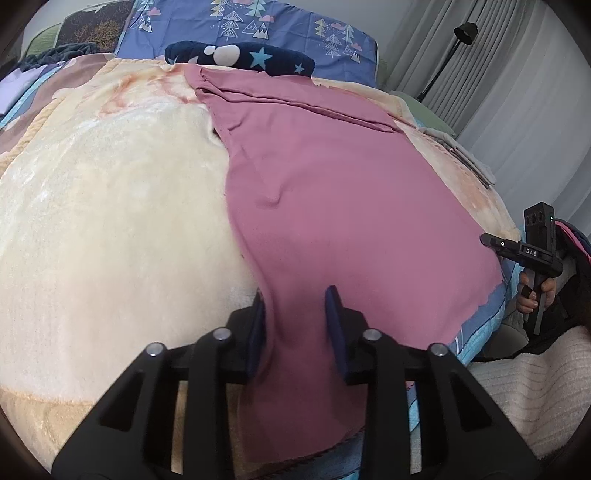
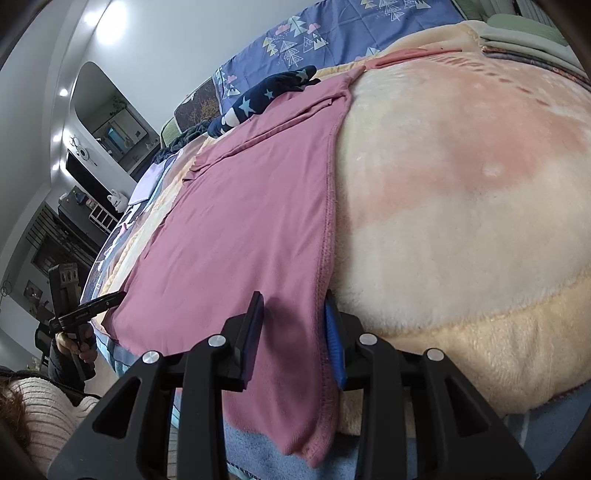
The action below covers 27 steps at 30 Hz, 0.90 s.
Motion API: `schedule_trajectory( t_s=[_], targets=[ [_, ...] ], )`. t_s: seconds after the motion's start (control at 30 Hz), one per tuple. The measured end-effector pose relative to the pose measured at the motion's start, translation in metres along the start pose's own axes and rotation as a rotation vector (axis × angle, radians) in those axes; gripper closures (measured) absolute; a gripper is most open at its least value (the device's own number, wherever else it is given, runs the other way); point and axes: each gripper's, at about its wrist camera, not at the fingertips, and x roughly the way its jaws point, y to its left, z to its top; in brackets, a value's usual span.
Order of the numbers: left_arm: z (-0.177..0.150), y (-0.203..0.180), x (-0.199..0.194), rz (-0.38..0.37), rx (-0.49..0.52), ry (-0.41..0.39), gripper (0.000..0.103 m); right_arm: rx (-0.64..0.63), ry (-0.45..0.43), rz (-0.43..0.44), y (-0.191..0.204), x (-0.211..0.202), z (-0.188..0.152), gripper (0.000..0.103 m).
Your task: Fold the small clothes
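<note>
Where the bed ends near the person, a pink garment [image 1: 332, 192] lies spread flat on a fluffy cream blanket [image 1: 110, 221], and its near corners hang a little over the edge. The left gripper [image 1: 295, 310] sits at the near left corner of the cloth, and the right gripper [image 2: 293, 314] sits at the near right corner, where a stitched hem runs up the side. On both, the jaws are spread apart with the pink cloth lying between them, and they are not squeezing it. The cloth is smooth, with one small wrinkle in the middle and a folded strip across the far end. To the left of the garment there is lots of bare blanket, and to the right there is lots more. At the far end, a dark blue cloth with stars [image 1: 240, 57] lies touching the garment's top edge, and behind it is a purple pillow with trees [image 1: 258, 26]. A blue sheet [image 1: 476, 328] peeks out under the blanket at the near edge. Grey curtains [image 1: 498, 74] and a black lamp [image 1: 466, 31] stand past the bed.
</note>
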Motion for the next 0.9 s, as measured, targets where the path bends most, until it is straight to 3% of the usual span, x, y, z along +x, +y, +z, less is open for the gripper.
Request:
schedule_trajectory(
  t_s=[0.2,0.27,0.3,0.33,0.43,0.63,0.8,0.9],
  targets=[
    [-0.009,0.01,-0.004,-0.023,-0.049,-0.021,0.076,-0.027,-0.002,0.022,0.001,-0.009,-0.008,0.07],
    [-0.006,0.009,-0.004,-0.02,-0.06,-0.032,0.086,-0.003,-0.017,0.063,0.001,-0.006,-0.005,0.082],
    [-0.003,0.007,-0.006,-0.026,-0.074,-0.046,0.096,0.02,-0.017,0.114,0.002,-0.003,-0.002,0.098],
    [0.002,0.005,-0.012,-0.035,-0.085,-0.068,0.096,0.035,-0.03,0.149,0.003,-0.003,0.002,0.098],
    [0.02,-0.012,-0.04,-0.042,-0.049,-0.183,0.096,0.033,-0.124,0.192,0.014,-0.015,0.02,0.098],
    [0.058,-0.035,-0.099,-0.069,-0.016,-0.377,0.097,0.099,-0.358,0.383,0.019,-0.078,0.059,0.099],
    [0.045,-0.06,-0.148,-0.096,0.043,-0.495,0.096,-0.01,-0.47,0.389,0.037,-0.138,0.045,0.099],
    [0.033,-0.072,-0.156,-0.095,0.075,-0.5,0.096,-0.075,-0.474,0.296,0.043,-0.154,0.031,0.099]
  ],
)
